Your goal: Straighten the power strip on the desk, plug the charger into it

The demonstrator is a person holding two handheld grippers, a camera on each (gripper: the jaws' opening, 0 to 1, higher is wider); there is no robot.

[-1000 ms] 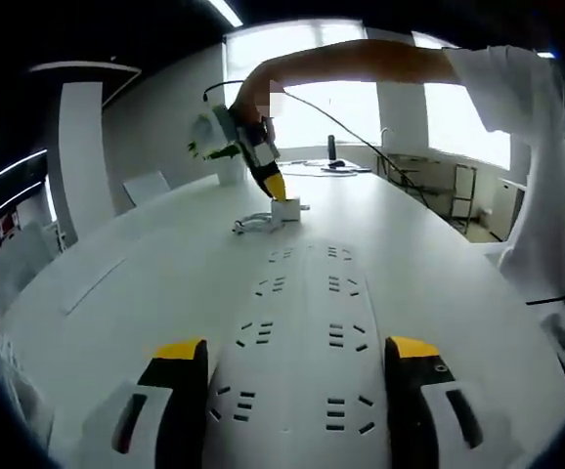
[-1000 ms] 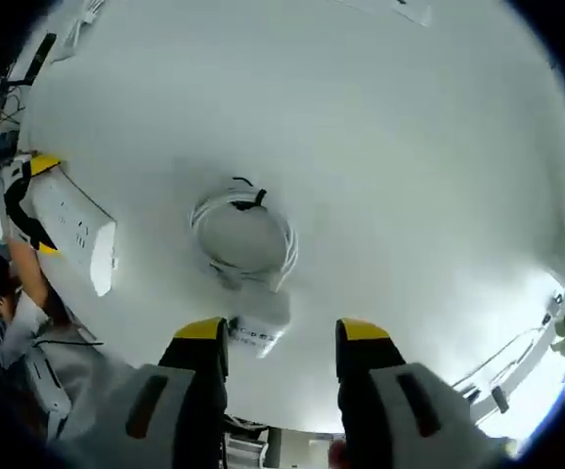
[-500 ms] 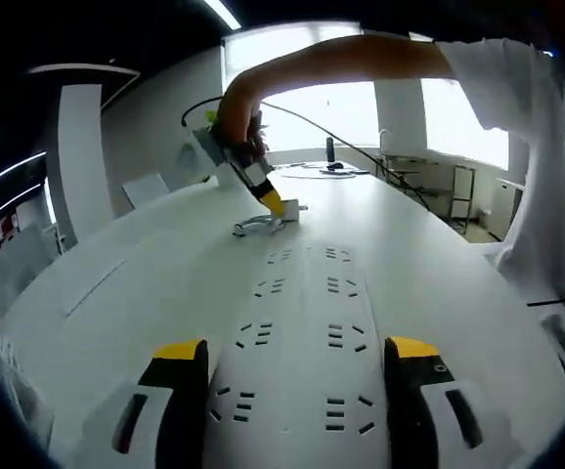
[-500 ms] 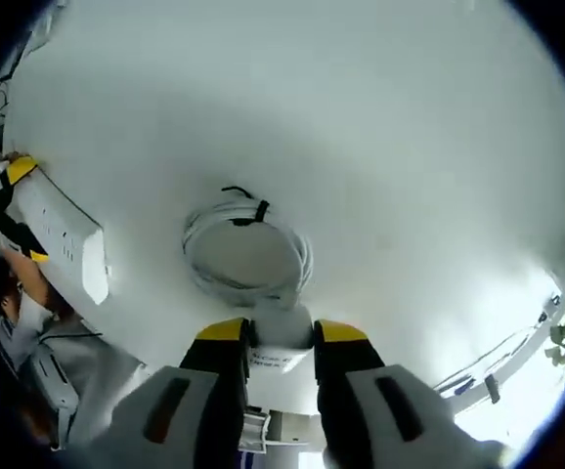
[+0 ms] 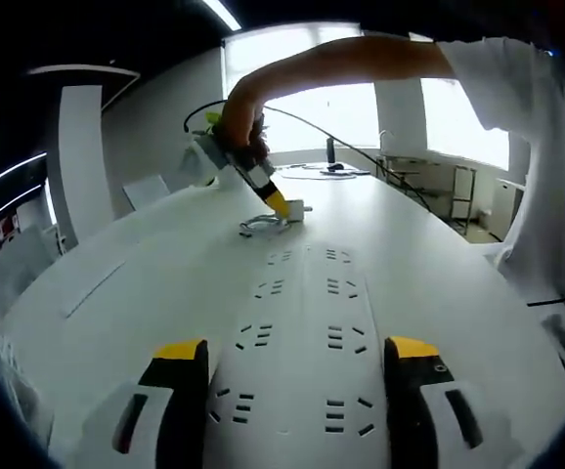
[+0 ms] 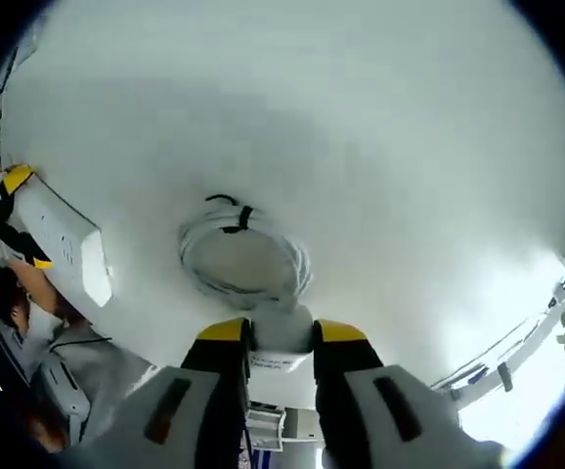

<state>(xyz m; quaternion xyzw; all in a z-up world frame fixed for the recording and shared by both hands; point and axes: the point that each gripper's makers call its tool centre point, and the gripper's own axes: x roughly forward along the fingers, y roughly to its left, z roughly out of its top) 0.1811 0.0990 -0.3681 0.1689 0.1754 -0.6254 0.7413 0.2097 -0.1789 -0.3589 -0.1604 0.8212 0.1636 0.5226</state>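
A long white power strip (image 5: 297,322) lies flat on the white desk (image 5: 116,264) and runs away from me. Its near end sits between the jaws of my left gripper (image 5: 295,350), which press its two sides. Farther along the desk, my right gripper (image 5: 278,205) grips the white charger (image 5: 295,208) beside its coiled white cable (image 5: 261,226). In the right gripper view, my right gripper (image 6: 281,330) is shut on the charger (image 6: 281,344), and the cable coil (image 6: 243,259) lies just ahead. The power strip (image 6: 63,239) is at the left edge, with the left gripper (image 6: 23,220) at its end.
A person's bare arm (image 5: 361,63) and white sleeve (image 5: 517,117) reach over the desk from the right. A dark object (image 5: 331,154) stands at the desk's far end, near bright windows. A white chair (image 5: 146,186) stands by the left side. The desk edge (image 6: 478,376) runs close behind the charger.
My right gripper came down over the charger and shut on it, then shifted it a little. The left gripper and the power strip have stayed put.
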